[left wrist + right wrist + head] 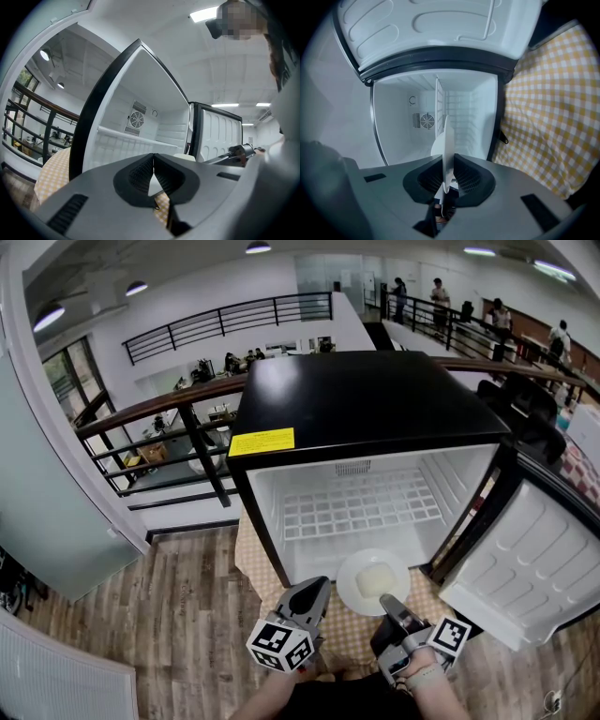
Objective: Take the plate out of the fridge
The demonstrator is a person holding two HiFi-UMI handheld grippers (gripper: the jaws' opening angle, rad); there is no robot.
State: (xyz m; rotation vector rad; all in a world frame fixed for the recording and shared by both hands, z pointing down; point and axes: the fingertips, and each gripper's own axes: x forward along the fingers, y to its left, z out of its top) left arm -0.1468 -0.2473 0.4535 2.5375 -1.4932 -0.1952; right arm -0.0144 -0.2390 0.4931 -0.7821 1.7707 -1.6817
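A small black fridge (366, 404) stands with its door (539, 563) swung open to the right. A round white plate (373, 581) with a pale lump on it sits at the fridge's front opening. My right gripper (389, 603) is shut on the plate's near rim; in the right gripper view the plate (448, 145) stands edge-on between the jaws of the right gripper (446, 180). My left gripper (314, 594) hangs just left of the plate, in front of the fridge, shut on nothing. The left gripper view has the left gripper (153, 171) closed, the white interior (136, 136) behind it.
The fridge rests on a yellow checked cloth (352, 629) over a wood floor (159, 615). A white wire shelf (361, 504) spans the fridge's inside. A railing (178, 423) runs behind, over a lower level. The open door blocks the right side. People stand far back.
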